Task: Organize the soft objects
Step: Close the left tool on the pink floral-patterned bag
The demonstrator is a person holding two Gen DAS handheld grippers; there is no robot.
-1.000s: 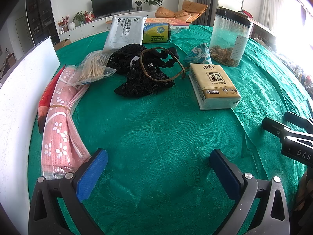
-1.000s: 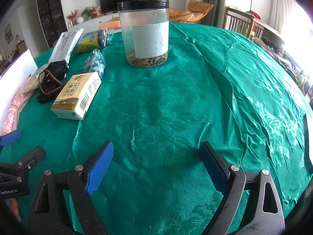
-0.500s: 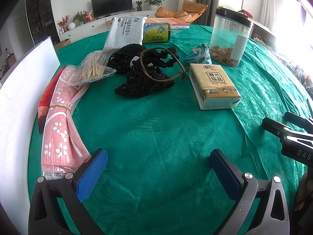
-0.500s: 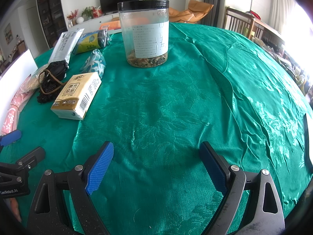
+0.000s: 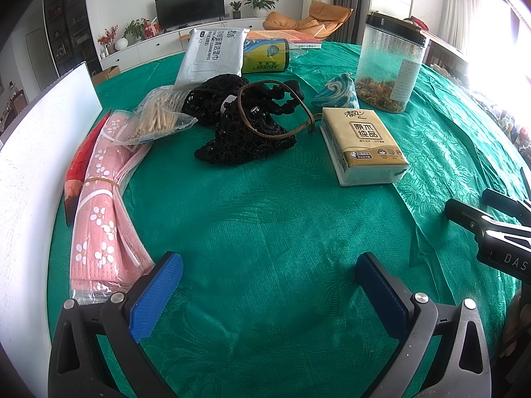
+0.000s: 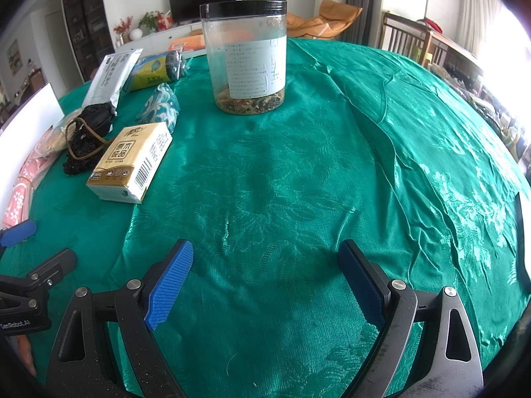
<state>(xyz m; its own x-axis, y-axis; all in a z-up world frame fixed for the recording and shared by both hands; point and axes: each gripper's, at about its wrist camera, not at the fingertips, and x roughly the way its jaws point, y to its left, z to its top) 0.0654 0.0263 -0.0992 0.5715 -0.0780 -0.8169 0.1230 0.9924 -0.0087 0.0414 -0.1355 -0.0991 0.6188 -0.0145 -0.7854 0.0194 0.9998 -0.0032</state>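
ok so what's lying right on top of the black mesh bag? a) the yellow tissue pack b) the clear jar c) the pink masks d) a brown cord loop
d: the brown cord loop lies draped over the black mesh bag, while the tissue pack sits beside it on the green tablecloth, apart from it.

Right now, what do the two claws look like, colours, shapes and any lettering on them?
Both look alike. The left claw has two black triangular cut-out arms with silver screws, each tipped with a ribbed blue pad. The right claw matches it in build and blue pads. White lettering shows on their black bodies: "GenRobot.AI" on the left one seen from the right view, "DAS" on the right one at the left view's edge.
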